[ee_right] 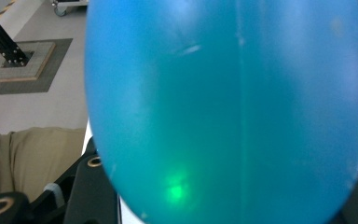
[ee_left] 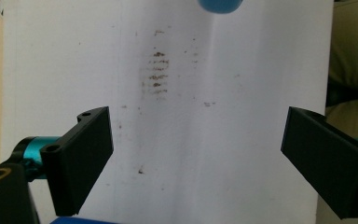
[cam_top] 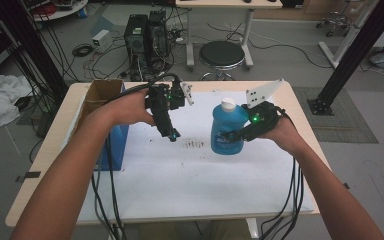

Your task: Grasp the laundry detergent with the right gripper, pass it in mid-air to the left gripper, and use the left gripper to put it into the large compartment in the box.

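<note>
Black jaws of your right hand-held gripper (cam_top: 236,134) are clamped on the blue bottle (cam_top: 227,129), which you hold upright with its white cap (cam_top: 228,104) on top, right of centre in the high view and over the white sheet (cam_top: 190,185) on the bench (cam_top: 55,145); in the right gripper view the blue body crowds the whole middle of the frame. Your left hand-held gripper (ee_left: 196,158) holds its jaws wide apart with nothing between them, pointing down at the stained patch (ee_left: 156,70) of the sheet left of the bottle. At the left of the high view, a cardboard box (cam_top: 97,97) with a blue side rests on the bench.
</note>
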A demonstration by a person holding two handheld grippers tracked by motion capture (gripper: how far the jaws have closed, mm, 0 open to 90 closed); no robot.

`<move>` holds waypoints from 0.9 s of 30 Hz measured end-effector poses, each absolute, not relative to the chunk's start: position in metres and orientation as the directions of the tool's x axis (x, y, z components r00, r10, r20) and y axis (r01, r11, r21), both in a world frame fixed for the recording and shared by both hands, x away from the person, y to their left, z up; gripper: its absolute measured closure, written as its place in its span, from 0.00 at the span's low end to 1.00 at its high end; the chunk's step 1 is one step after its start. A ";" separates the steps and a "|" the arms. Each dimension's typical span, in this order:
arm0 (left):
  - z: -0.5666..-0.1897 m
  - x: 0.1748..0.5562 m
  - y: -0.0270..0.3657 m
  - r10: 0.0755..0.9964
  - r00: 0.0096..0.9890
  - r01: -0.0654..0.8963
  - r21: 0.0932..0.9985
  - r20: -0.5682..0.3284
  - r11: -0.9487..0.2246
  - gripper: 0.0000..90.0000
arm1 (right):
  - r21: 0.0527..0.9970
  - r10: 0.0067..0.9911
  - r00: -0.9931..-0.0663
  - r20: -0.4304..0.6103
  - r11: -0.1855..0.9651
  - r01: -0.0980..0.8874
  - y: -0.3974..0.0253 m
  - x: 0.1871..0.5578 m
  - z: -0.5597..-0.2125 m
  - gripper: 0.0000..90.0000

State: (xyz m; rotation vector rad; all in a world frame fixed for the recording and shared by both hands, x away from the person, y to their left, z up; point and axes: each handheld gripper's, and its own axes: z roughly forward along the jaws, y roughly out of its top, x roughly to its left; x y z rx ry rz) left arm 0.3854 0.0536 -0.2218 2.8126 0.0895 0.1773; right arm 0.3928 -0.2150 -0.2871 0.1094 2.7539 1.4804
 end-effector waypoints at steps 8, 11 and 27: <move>-0.216 0.380 0.046 0.066 0.994 0.035 0.320 0.088 -0.947 0.10 | 0.839 0.049 -0.999 0.024 0.542 0.047 -0.203 0.392 -0.295 0.49; -0.214 0.379 0.045 0.061 0.995 0.031 0.321 0.084 -0.947 0.10 | 0.841 0.046 -0.998 0.032 0.539 0.052 -0.200 0.391 -0.298 0.49; -0.204 0.373 0.030 0.023 0.998 0.003 0.300 0.062 -0.954 0.10 | 0.841 0.022 -0.999 0.044 0.539 0.049 -0.164 0.387 -0.314 0.50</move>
